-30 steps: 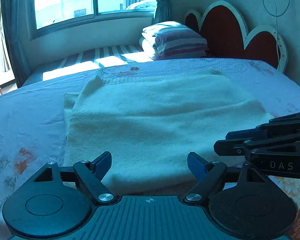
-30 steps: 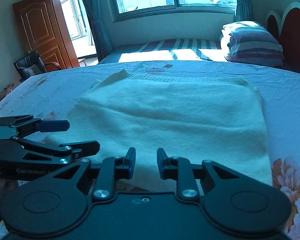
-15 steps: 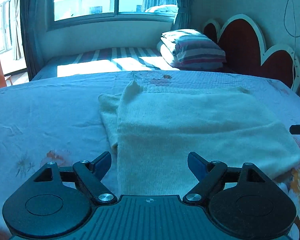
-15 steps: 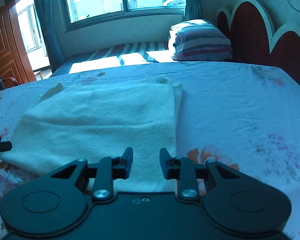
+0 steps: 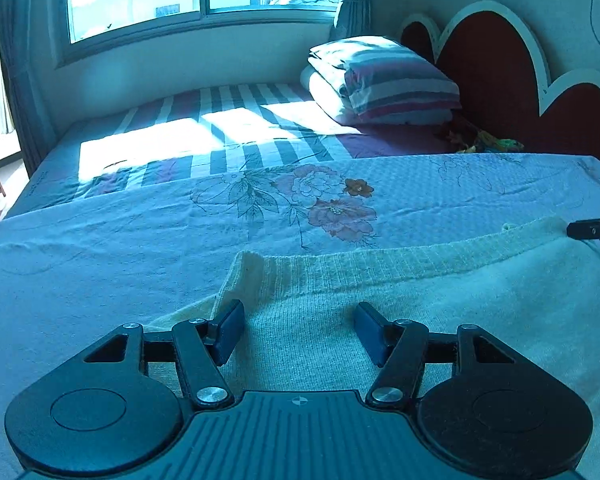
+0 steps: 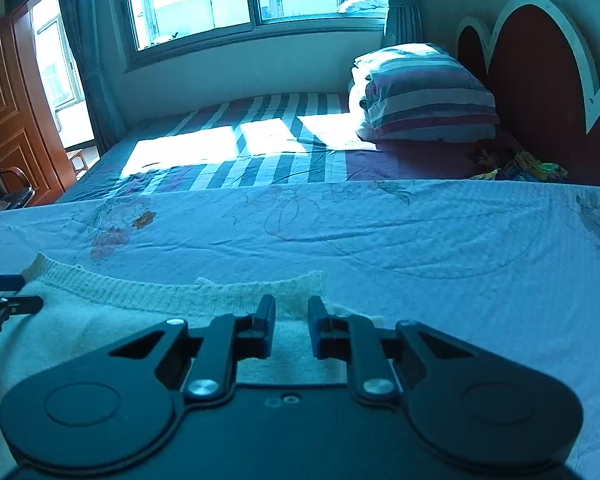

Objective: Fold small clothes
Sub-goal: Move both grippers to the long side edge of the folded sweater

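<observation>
- Left hand-held gripper point(image 5: 298, 330) hovers open over the cream knitted garment point(image 5: 440, 308) at its far left corner.
- Right hand-held gripper point(image 6: 291, 326), narrowly open, grips nothing at the far right corner.
- Garment lies flat on the bed point(image 6: 420, 232), its ribbed far edge running left to right, just ahead of both.
</observation>
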Demonstrator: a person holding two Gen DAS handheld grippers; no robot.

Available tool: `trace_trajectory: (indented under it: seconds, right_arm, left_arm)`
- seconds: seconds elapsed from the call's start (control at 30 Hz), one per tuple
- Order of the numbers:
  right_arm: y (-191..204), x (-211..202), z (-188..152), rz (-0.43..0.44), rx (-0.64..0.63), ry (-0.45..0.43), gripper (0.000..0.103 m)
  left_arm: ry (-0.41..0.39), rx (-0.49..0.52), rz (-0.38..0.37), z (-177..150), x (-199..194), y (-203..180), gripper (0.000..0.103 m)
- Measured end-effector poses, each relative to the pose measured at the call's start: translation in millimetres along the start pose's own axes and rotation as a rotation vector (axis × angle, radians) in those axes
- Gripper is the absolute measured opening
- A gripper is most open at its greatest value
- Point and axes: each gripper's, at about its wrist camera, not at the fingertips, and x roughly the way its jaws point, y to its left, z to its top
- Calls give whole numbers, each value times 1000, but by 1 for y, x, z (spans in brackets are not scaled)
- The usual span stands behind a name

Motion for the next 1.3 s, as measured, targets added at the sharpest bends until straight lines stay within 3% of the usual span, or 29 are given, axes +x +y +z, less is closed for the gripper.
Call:
trace_trajectory:
  seconds: [0.03, 0.13, 0.23, 0.3, 0.37, 0.4, 0.5, 0.6, 0.67, 0.73, 0.8, 0.97, 1.17, 1.2, 1.3]
  right_arm:
    - [-5, 10, -1, -41, 4, 40, 15]
    - [-23, 5, -2, -8, 78, 40, 17]
    - [-12, -21, -7, 45, 34, -51, 24]
    - [-4, -5, -14, 9, -21, 66, 26]
    - [0, -11, -15, -18, -25, 58, 28]
    - [1, -20, -14, -11, -6, 45, 28]
    - [12, -55, -20, 7, -35, -56, 28]
    - [21, -58, -30, 1, -71, -17, 28]
    - [26, -44, -38, -25, -94, 56, 32]
    - [30, -38, -43, -59, -99, 69, 36]
    - [30, -42, -38, -60, -66, 87, 36]
    - [37, -74, -41, -36, -89, 6, 36]
    - [38, -66, -48, -40, -104, 50, 41]
    - [36, -56, -50, -49, -104, 104, 43]
    - [34, -66, -48, -36, -91, 86, 42]
  left_arm:
    - [-4, -6, 17, -1, -2, 2, 61]
    - [-22, 13, 49, -5, -13, 2, 61]
    - [-30, 61, 83, -18, -15, -3, 66]
    - [-8, 6, 89, -11, -20, 1, 67]
    - [-86, 9, 99, -10, -44, -4, 68]
    - [-102, 26, 98, -12, -54, -7, 75]
    - [-78, 65, 112, -23, -66, -16, 76]
    - [5, 85, 114, -39, -60, -22, 76]
    - [2, 39, 122, -48, -57, -17, 84]
    - [23, 1, 110, -46, -57, -12, 84]
    - [26, 29, 140, -44, -65, -15, 84]
    - [0, 66, 144, -42, -79, -15, 84]
    - [56, 74, 136, -50, -68, -12, 84]
    - [71, 59, 130, -50, -71, -9, 84]
    - [52, 15, 123, -57, -97, 4, 84]
